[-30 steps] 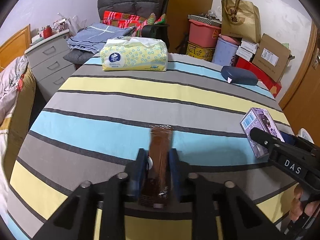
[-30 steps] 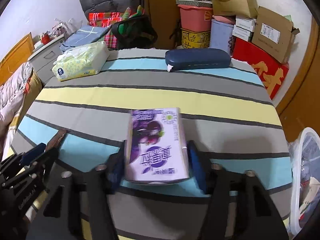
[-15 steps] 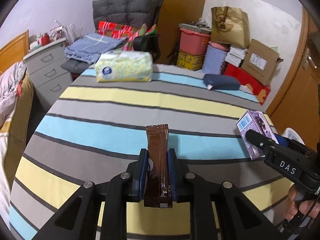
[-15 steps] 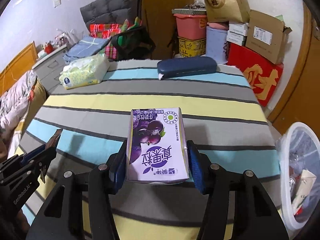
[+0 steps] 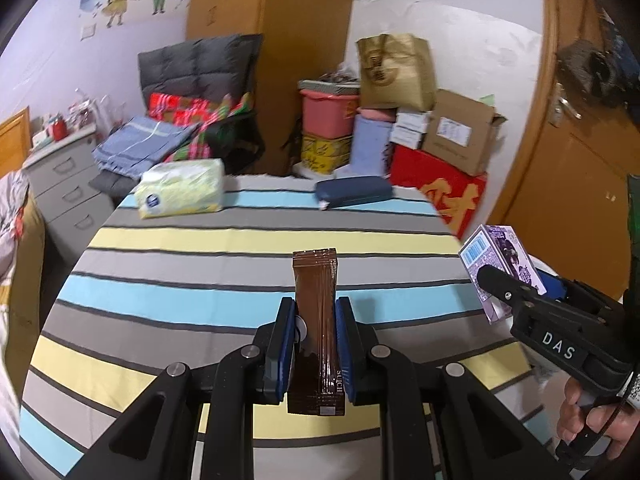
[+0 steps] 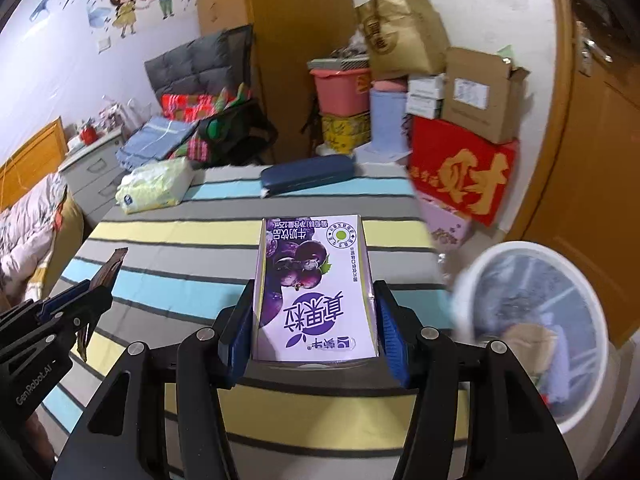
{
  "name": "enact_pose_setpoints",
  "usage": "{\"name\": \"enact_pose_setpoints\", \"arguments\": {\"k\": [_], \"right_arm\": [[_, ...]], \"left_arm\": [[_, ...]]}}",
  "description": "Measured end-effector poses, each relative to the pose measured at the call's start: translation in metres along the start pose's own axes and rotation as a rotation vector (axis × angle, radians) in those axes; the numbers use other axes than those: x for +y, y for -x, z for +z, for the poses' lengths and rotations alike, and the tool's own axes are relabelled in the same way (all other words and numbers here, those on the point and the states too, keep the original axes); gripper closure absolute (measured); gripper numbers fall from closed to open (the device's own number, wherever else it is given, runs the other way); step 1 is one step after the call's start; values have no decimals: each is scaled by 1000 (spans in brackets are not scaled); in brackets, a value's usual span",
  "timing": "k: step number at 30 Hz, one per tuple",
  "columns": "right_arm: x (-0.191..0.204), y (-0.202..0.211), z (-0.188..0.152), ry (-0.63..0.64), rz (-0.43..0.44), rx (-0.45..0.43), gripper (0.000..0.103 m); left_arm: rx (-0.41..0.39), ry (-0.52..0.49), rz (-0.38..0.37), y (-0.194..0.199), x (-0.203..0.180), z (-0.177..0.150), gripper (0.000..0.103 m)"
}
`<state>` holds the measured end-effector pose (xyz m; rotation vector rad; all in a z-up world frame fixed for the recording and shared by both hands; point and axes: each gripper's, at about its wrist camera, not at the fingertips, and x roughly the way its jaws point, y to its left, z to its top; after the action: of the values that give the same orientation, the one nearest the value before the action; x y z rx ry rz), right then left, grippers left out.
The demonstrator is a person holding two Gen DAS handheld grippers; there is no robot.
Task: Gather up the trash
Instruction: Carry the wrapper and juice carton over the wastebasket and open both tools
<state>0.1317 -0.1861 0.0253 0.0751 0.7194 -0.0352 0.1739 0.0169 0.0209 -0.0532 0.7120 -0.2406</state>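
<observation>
We hold the left gripper [image 5: 314,344] with its jaws closed tight on a brown sachet [image 5: 316,320], above the striped bench [image 5: 200,264]. The right gripper [image 6: 314,336] has its jaws half open, clamped on a purple milk carton [image 6: 314,292], near the white trash bin [image 6: 532,332].

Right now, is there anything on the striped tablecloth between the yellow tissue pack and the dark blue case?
No. In both wrist views only bare striped tablecloth lies between the yellow tissue pack and the dark blue case.
</observation>
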Motion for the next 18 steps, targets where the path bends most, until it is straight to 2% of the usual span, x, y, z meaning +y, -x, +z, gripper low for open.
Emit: {"name": "enact_pose_setpoints", "arguments": {"k": [10, 18], "right_arm": [[-57, 30, -13, -82, -82, -50, 47], [-106, 51, -27, -146, -160, -64, 47]], "left_arm": [[-30, -99, -97, 14, -82, 1, 83], [-4, -162, -184, 5, -150, -6, 82]]}}
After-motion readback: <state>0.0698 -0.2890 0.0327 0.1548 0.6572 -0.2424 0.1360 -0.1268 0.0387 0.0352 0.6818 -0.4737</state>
